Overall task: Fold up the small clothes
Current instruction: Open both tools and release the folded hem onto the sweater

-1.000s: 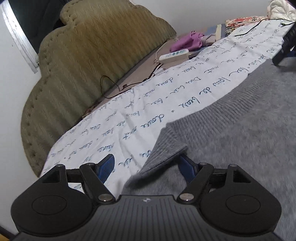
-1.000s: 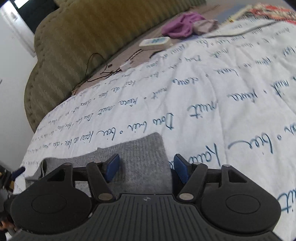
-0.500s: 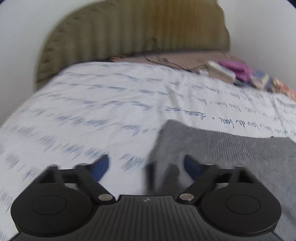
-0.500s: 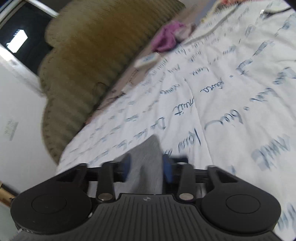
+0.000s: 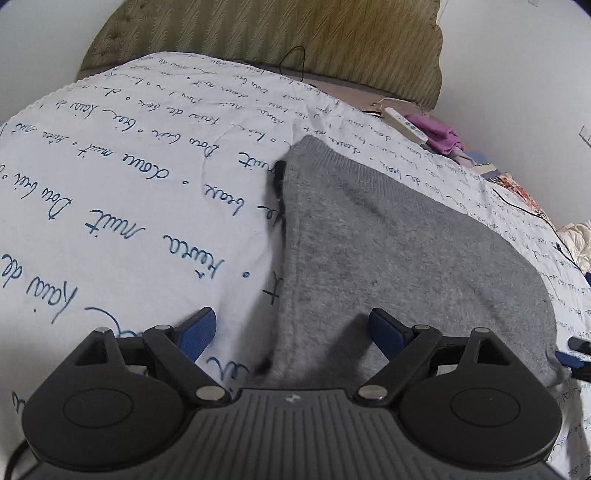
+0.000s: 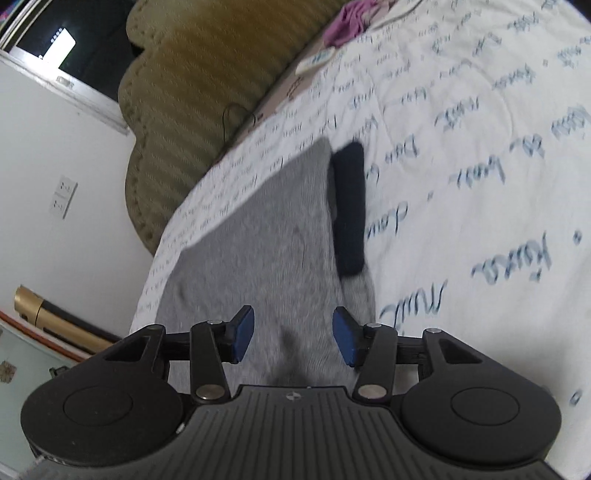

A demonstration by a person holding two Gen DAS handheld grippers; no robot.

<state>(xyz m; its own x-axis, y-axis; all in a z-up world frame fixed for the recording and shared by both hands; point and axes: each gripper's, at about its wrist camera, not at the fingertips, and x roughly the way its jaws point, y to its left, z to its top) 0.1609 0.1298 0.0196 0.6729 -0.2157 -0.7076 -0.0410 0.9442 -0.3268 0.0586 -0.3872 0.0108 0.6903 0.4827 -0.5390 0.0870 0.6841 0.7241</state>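
A grey knitted garment (image 5: 399,240) lies on a white bedspread (image 5: 129,206) printed with blue script. A dark trim (image 5: 277,184) runs along its left edge. My left gripper (image 5: 291,332) is open, low over the garment's near left edge, holding nothing. In the right wrist view the same grey garment (image 6: 258,258) lies folded with a dark navy band (image 6: 349,210) along its right side. My right gripper (image 6: 293,338) is open just above the garment's near end, empty. The right gripper's blue tips also show at the left wrist view's right edge (image 5: 574,354).
An olive padded headboard (image 5: 258,33) stands at the far end. A white remote (image 5: 406,127) and a purple cloth (image 5: 439,133) lie by it, with a black cable (image 5: 532,210) on the bedspread. A white wall and a gold tube (image 6: 55,317) are left of the bed.
Both grippers have swung round over the garment. The right gripper was closed on the grey cloth half a second ago and now stands open. The garment lies flatter, its dark band showing.
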